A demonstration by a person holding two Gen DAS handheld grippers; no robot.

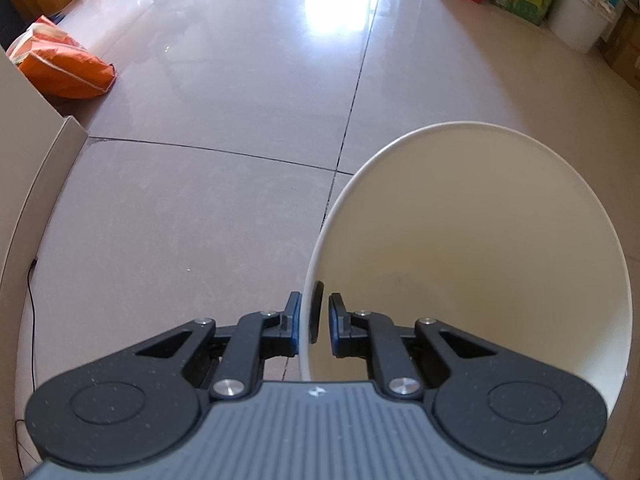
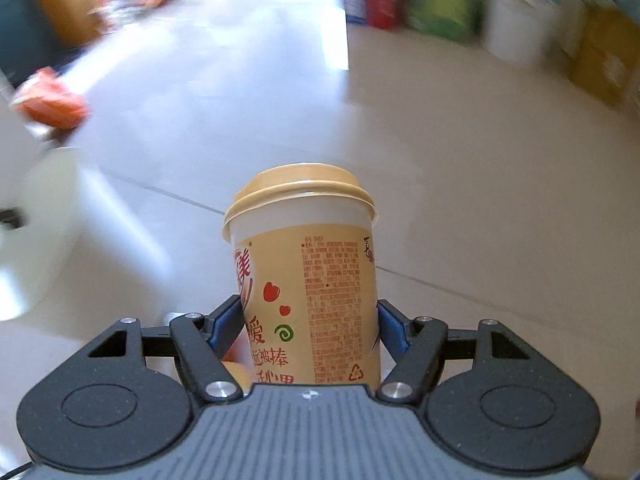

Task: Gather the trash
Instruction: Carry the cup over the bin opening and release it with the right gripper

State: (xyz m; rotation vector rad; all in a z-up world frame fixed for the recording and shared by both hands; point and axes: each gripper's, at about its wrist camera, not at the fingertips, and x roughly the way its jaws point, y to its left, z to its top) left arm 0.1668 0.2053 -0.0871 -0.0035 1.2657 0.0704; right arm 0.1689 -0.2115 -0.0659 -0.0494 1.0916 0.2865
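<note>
My left gripper (image 1: 315,320) is shut on the rim of a white plastic bin (image 1: 500,248), one finger inside the wall and one outside. The bin's mouth faces the camera and its inside looks bare. My right gripper (image 2: 310,326) is shut on a tan milk-tea cup (image 2: 308,276) with a tan lid, red hearts and printed text; the cup stands upright between the fingers, above the tiled floor. A blurred white shape at the left of the right wrist view is probably the same bin (image 2: 44,224).
An orange bag (image 1: 66,66) lies on the floor at the far left beside a beige panel (image 1: 24,152). Cartons and a white bucket (image 1: 576,20) line the far right wall. A black cable (image 1: 31,320) runs along the left edge. Glossy tiles (image 1: 224,92) stretch ahead.
</note>
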